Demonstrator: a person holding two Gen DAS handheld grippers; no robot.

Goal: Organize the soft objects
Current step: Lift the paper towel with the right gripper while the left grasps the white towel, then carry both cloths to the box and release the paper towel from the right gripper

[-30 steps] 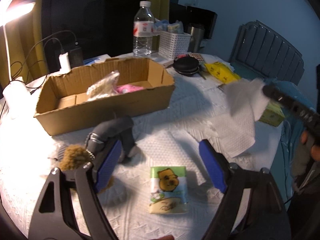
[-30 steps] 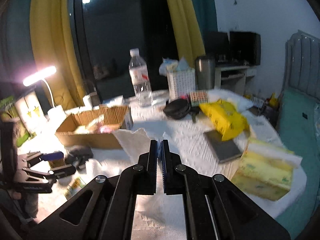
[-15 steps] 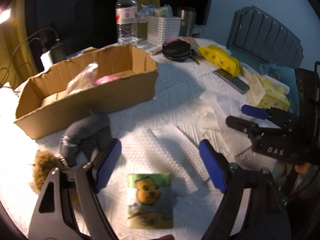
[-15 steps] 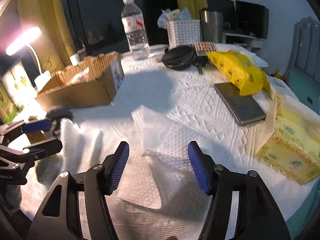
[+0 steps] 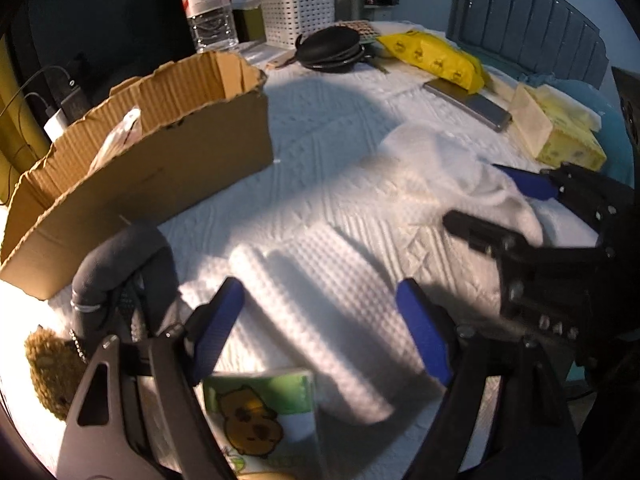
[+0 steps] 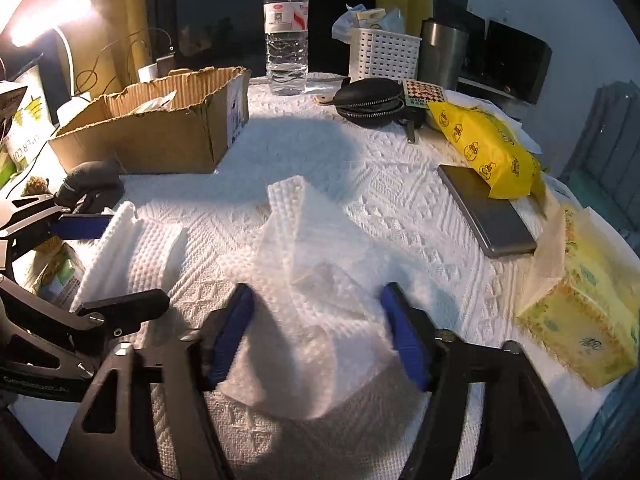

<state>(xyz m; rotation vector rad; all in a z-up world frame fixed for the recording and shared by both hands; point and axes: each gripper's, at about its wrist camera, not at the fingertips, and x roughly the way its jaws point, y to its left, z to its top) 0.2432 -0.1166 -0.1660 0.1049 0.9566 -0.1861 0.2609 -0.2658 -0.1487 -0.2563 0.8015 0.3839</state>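
Observation:
In the right wrist view, a crumpled white paper towel (image 6: 312,264) lies on the table between my right gripper's (image 6: 316,336) blue pads. Its jaws are closing and the pads stand just clear of the towel. My left gripper (image 5: 320,332) hangs low over a folded white paper towel (image 5: 304,312). Its jaws are closing a little and hold nothing. Just under it lies a green tissue pack with a bear picture (image 5: 256,420). A grey sock-like bundle (image 5: 120,264) and a brown fuzzy thing (image 5: 48,368) lie to its left. Behind them stands the open cardboard box (image 5: 160,152).
A water bottle (image 6: 286,32), a white basket (image 6: 382,56), a steel cup (image 6: 442,52) and a black zip pouch (image 6: 370,100) stand at the back. A yellow pack (image 6: 484,148), a grey slab (image 6: 486,208) and a yellow tissue box (image 6: 588,308) line the right edge.
My right gripper was shut on the paper towel in the air; it opened, sank, and the towel now lies crumpled between its jaws. The left gripper moved forward and lower over the folded towel.

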